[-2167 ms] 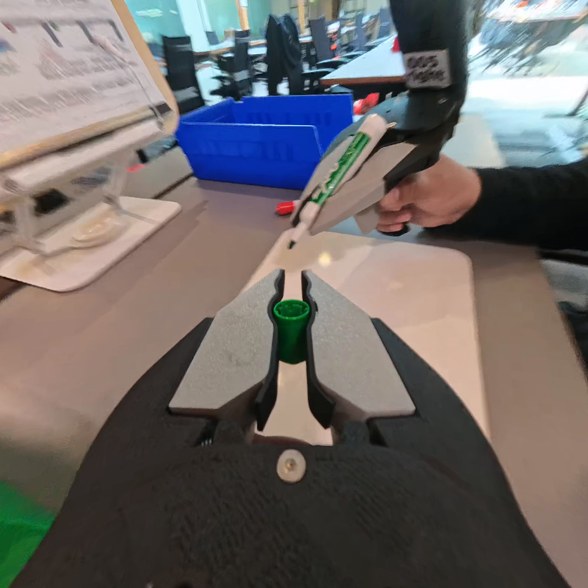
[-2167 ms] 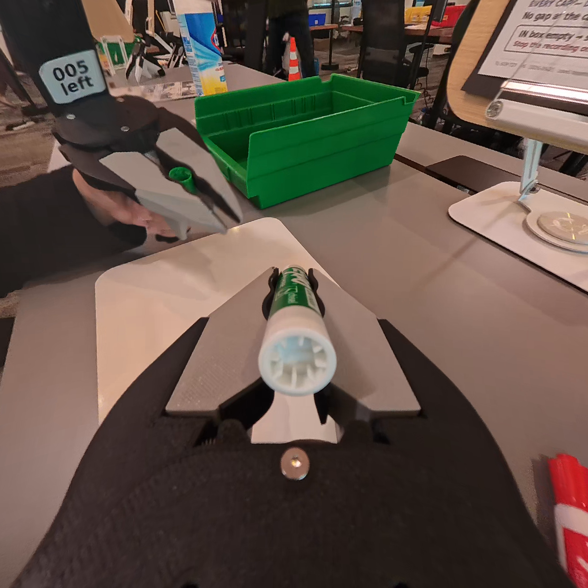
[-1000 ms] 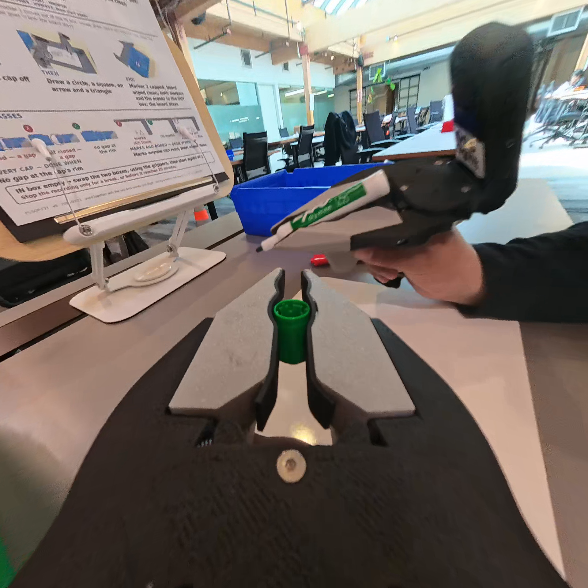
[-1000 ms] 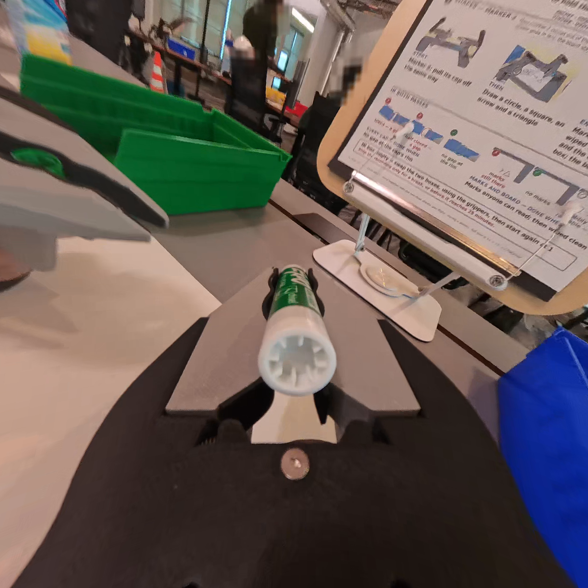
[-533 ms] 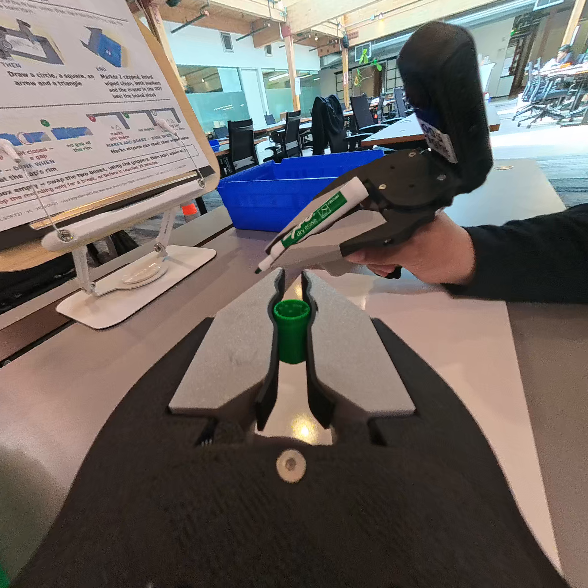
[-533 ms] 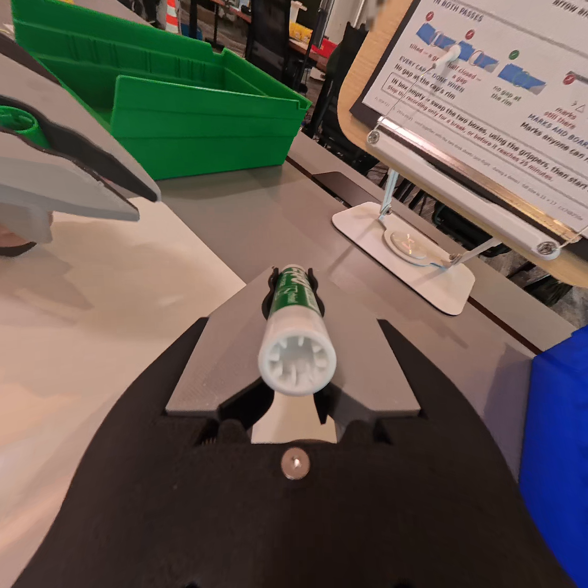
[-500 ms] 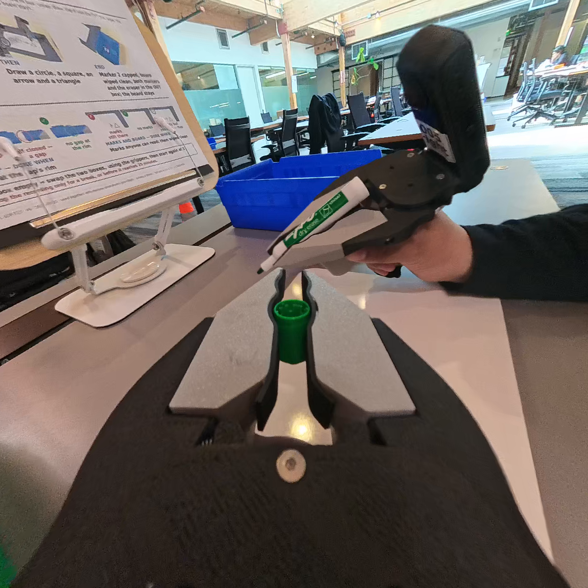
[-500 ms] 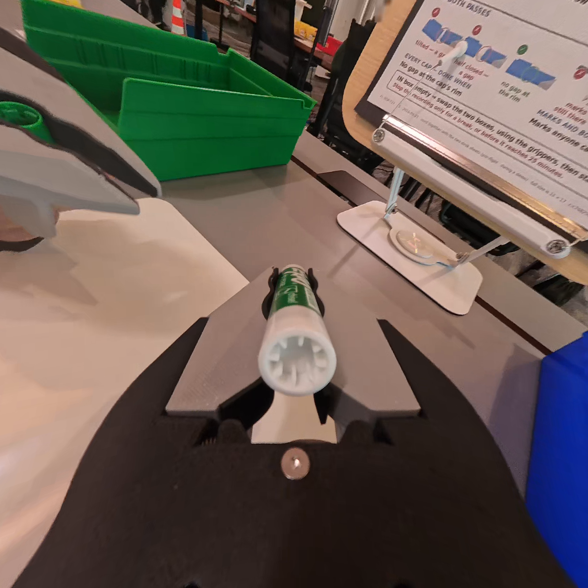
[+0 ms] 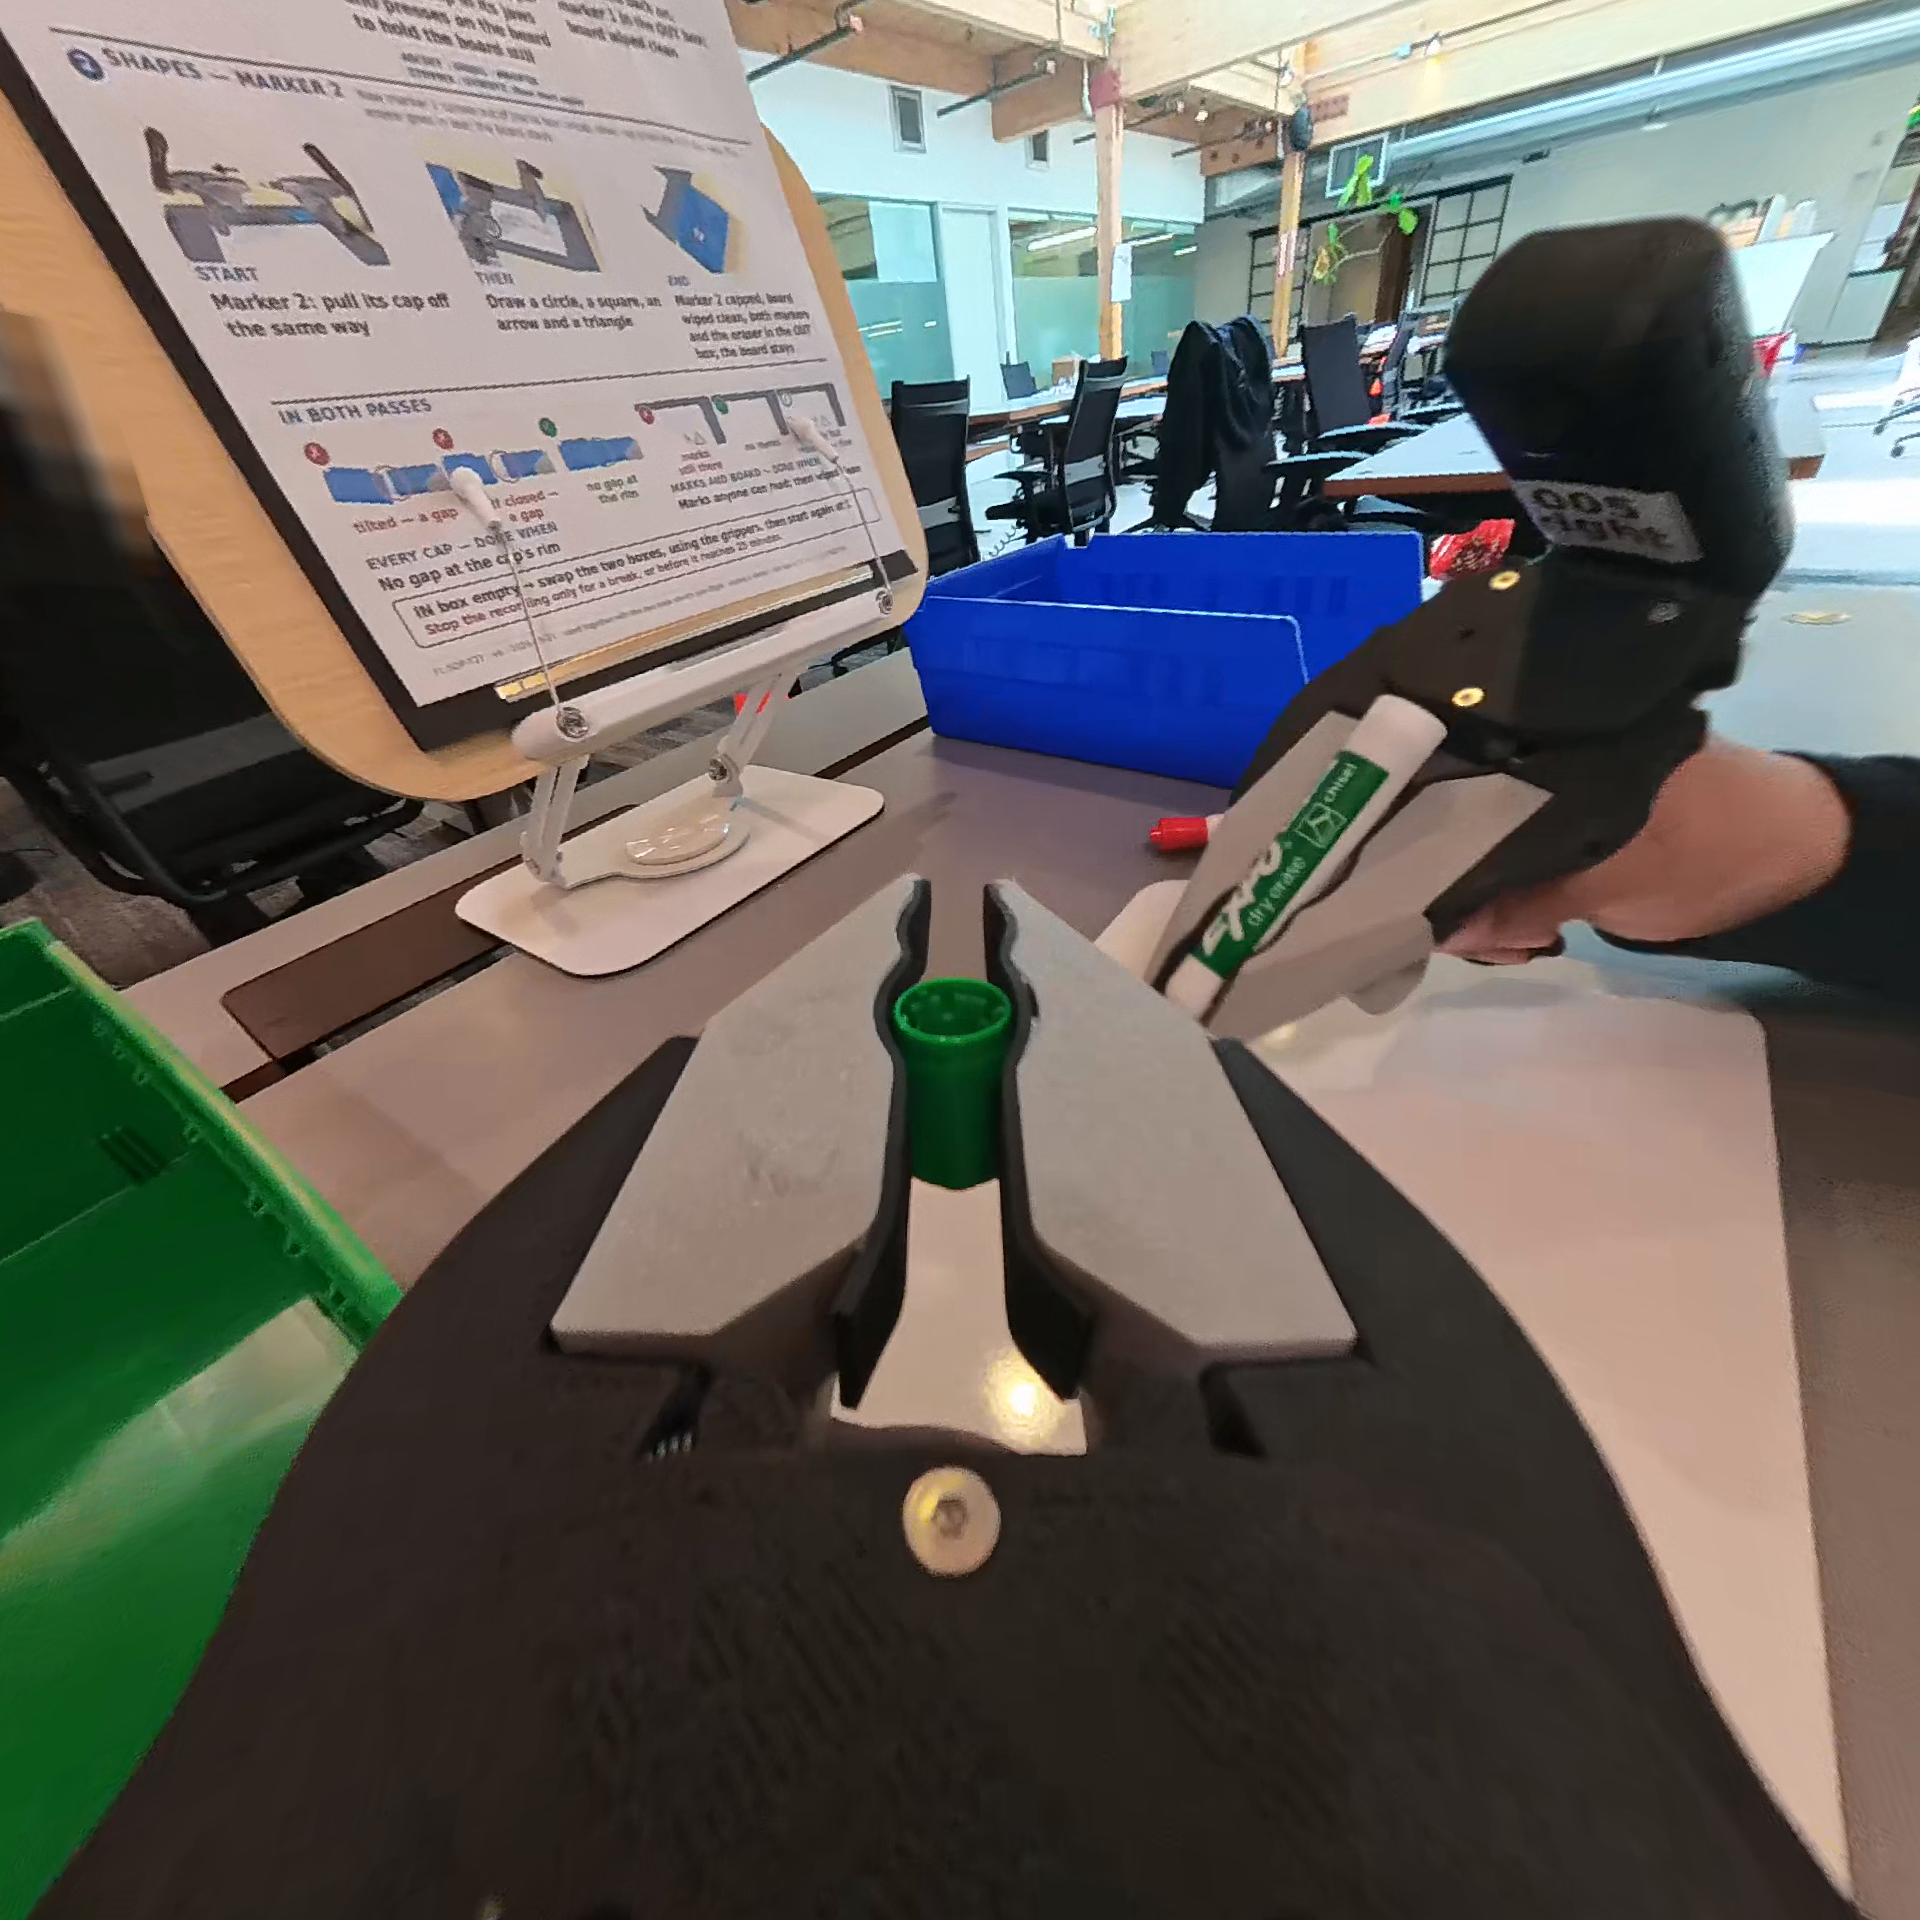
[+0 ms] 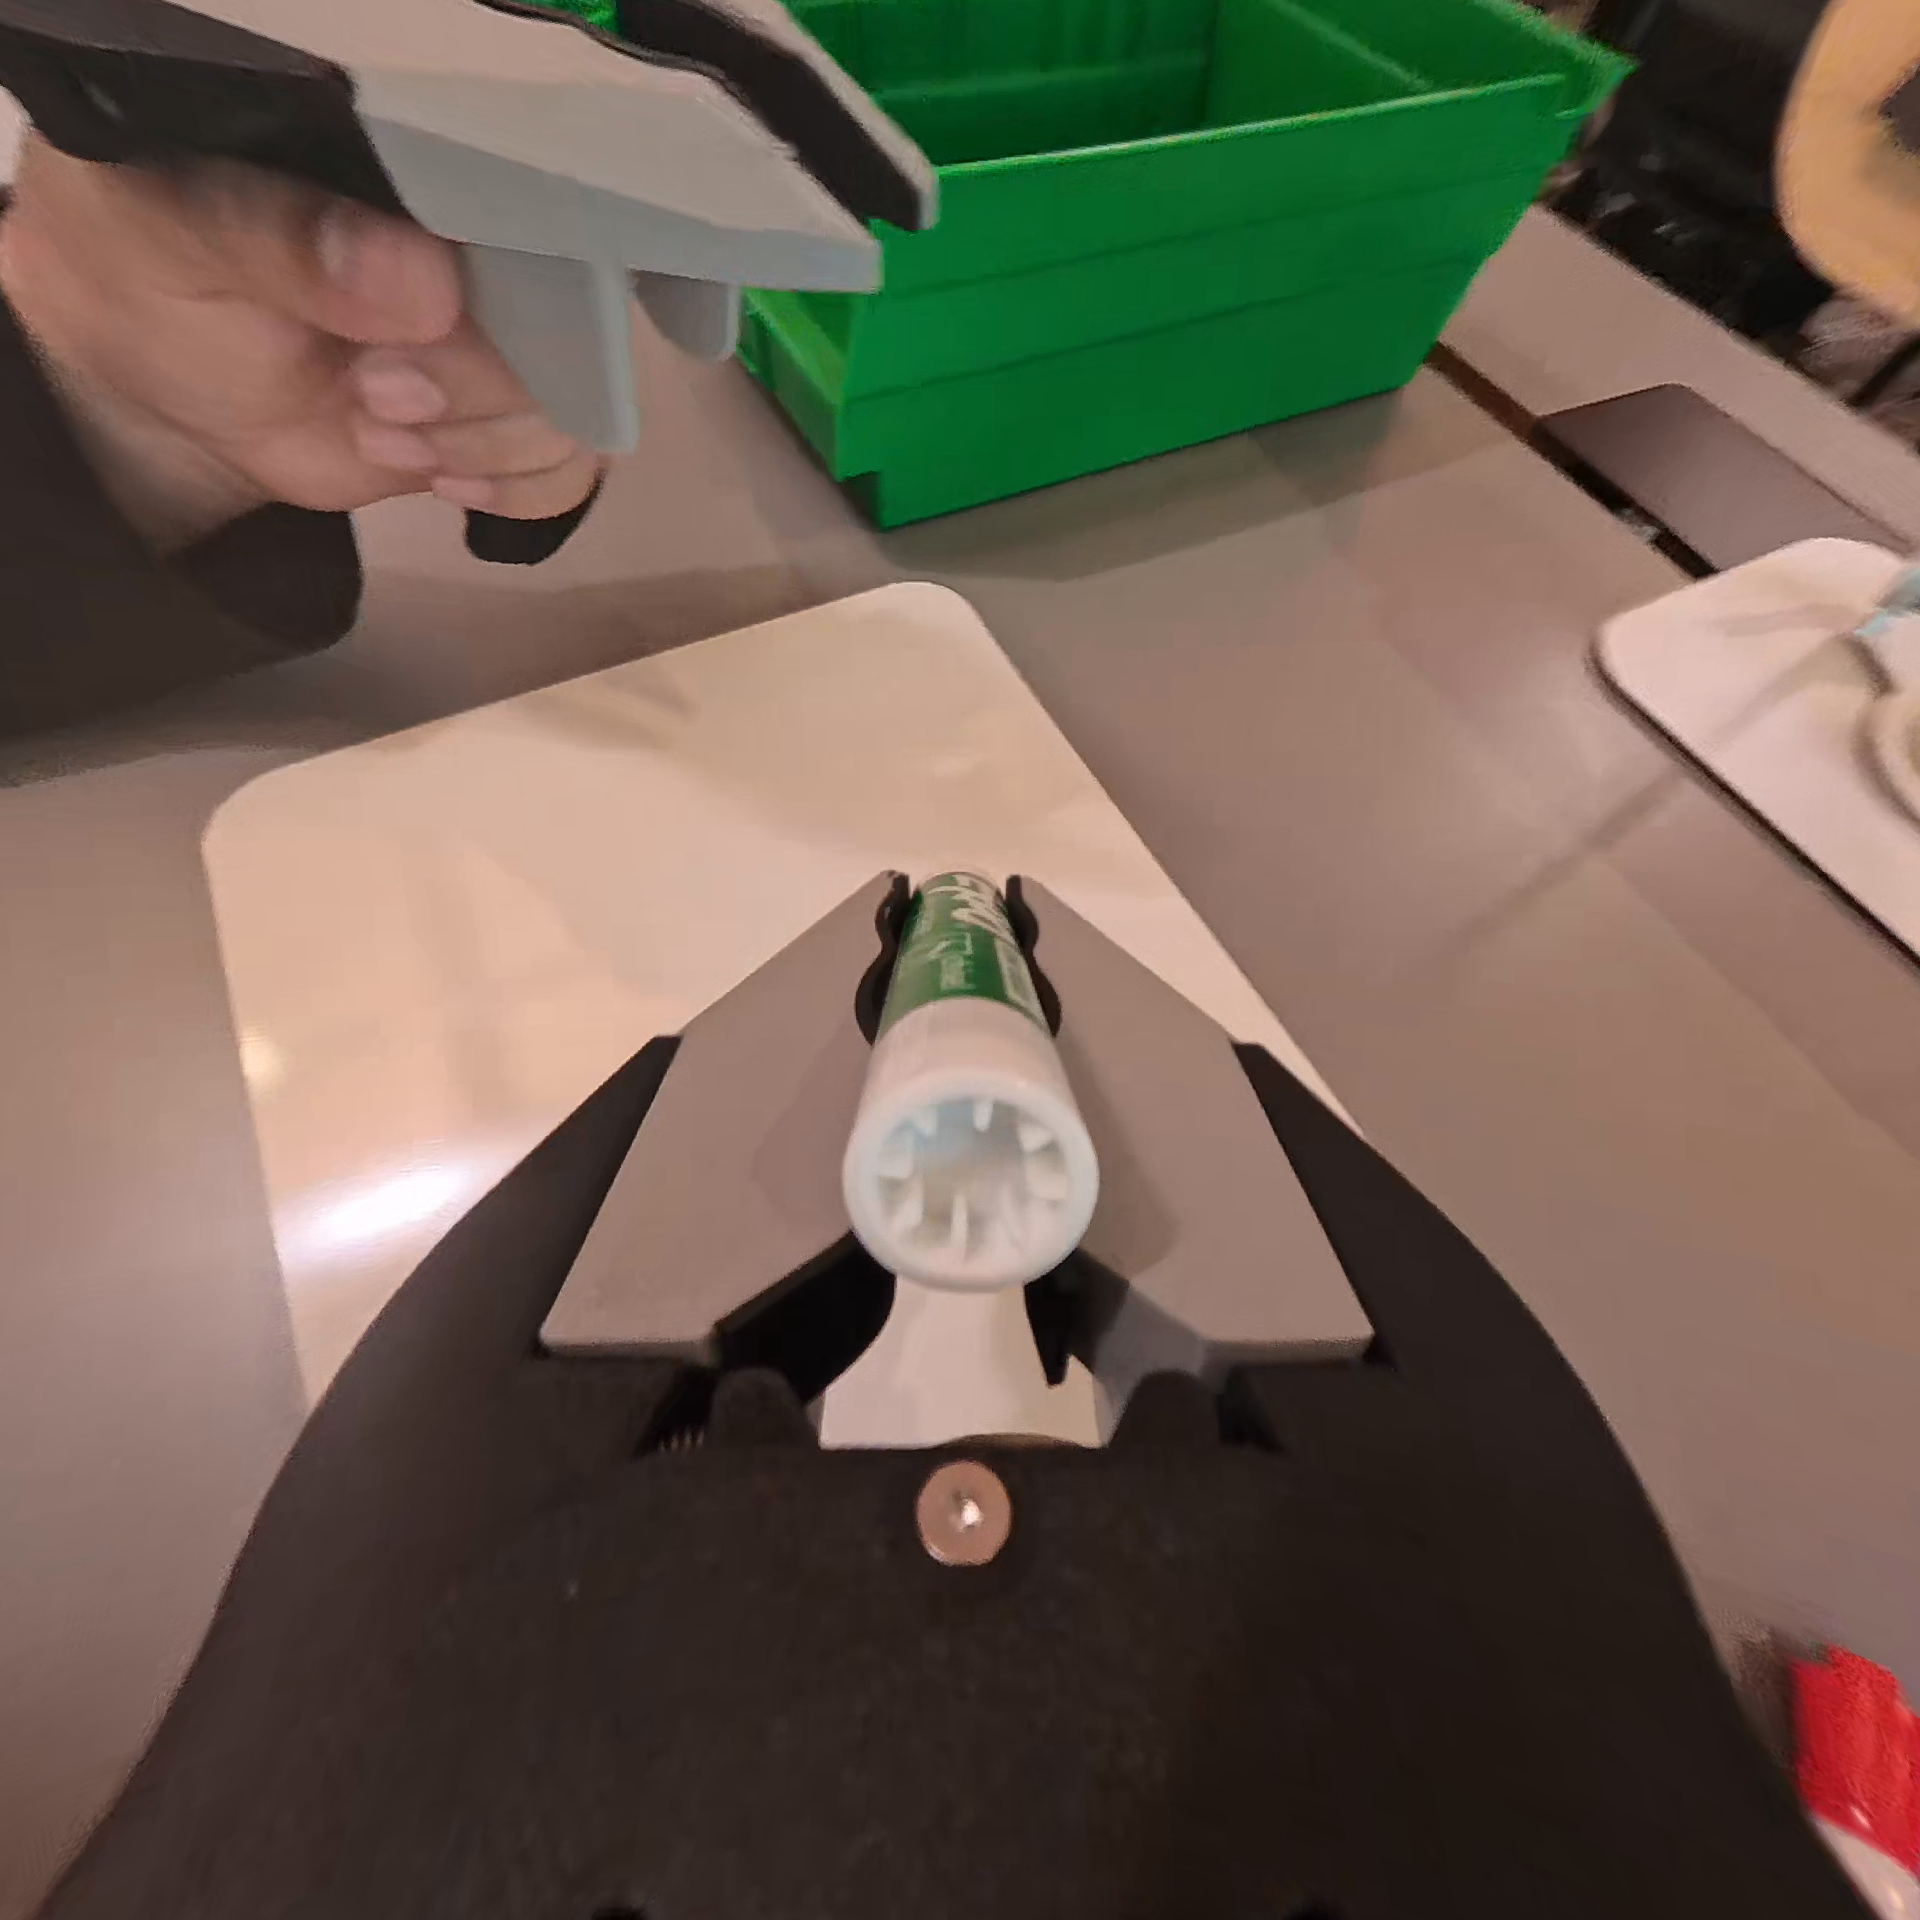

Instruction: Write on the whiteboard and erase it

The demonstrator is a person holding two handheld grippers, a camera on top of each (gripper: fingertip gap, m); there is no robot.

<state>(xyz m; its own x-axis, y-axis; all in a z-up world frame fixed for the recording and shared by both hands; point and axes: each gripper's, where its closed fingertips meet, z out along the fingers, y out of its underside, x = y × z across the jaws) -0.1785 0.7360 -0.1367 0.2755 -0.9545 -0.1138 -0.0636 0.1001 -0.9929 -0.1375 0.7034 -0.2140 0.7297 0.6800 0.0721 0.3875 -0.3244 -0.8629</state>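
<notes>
My left gripper (image 9: 954, 940) is shut on a green marker cap (image 9: 951, 1081), open end facing forward, above the whiteboard (image 9: 1538, 1195). My right gripper (image 10: 956, 894) is shut on the white-and-green marker (image 10: 961, 1049), butt end toward the camera, pointing down at the white whiteboard (image 10: 582, 883). In the left wrist view the right gripper (image 9: 1174, 977) tilts the marker (image 9: 1294, 862) steeply down at the board's far edge. Its tip is hidden. The left gripper (image 10: 883, 197) hovers at the upper left in the right wrist view.
A green bin (image 10: 1143, 239) stands beyond the board's left side and a blue bin (image 9: 1132, 644) at the back right. An instruction sheet on a white stand (image 9: 665, 842) stands at the back. A red cap (image 9: 1179, 831) lies near the blue bin. Left tips to right tips: about 10 centimetres.
The right gripper has tipped the marker down toward the whiteboard and dropped lower. The left gripper has kept hold of the cap and drawn back to the left, bringing the green bin into its view.
</notes>
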